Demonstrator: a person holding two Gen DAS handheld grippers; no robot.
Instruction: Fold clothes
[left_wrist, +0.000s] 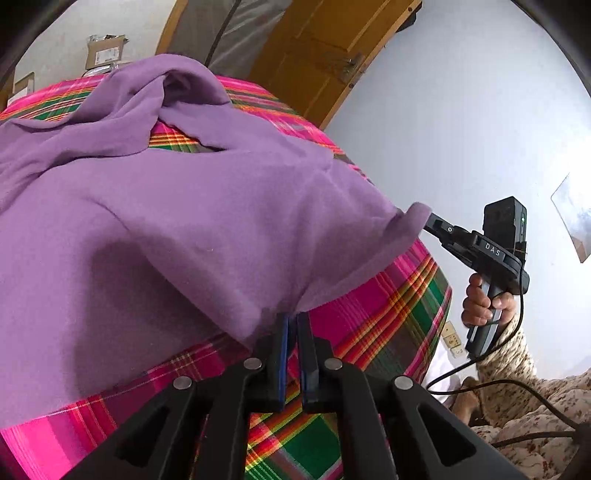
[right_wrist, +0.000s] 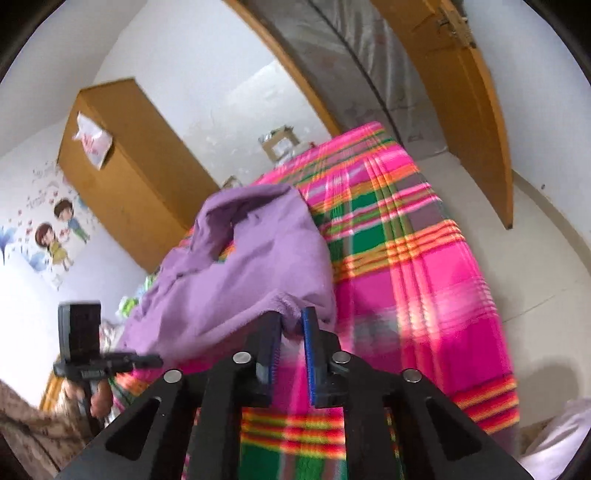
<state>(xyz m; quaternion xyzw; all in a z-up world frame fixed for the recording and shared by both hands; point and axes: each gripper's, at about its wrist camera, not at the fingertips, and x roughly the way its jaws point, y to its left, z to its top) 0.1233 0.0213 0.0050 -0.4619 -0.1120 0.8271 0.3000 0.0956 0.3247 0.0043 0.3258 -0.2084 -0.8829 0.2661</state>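
Observation:
A purple fleece garment (left_wrist: 166, 206) lies rumpled on a bed with a pink, green and orange plaid cover (left_wrist: 388, 306). My left gripper (left_wrist: 293, 317) is shut on the garment's near hem. In the left wrist view my right gripper (left_wrist: 430, 221) pinches a corner of the same hem at the right, held by a hand. In the right wrist view the right gripper (right_wrist: 291, 317) is shut on a purple fold of the garment (right_wrist: 251, 258), above the plaid cover (right_wrist: 424, 266). The left gripper (right_wrist: 157, 360) shows at lower left.
A wooden door (left_wrist: 332, 48) and white wall stand beyond the bed. A wooden wardrobe (right_wrist: 122, 173) and a cartoon wall sticker (right_wrist: 55, 236) are at the left. Cardboard boxes (left_wrist: 105, 53) sit at the bed's far end. Tiled floor (right_wrist: 546, 277) lies right of the bed.

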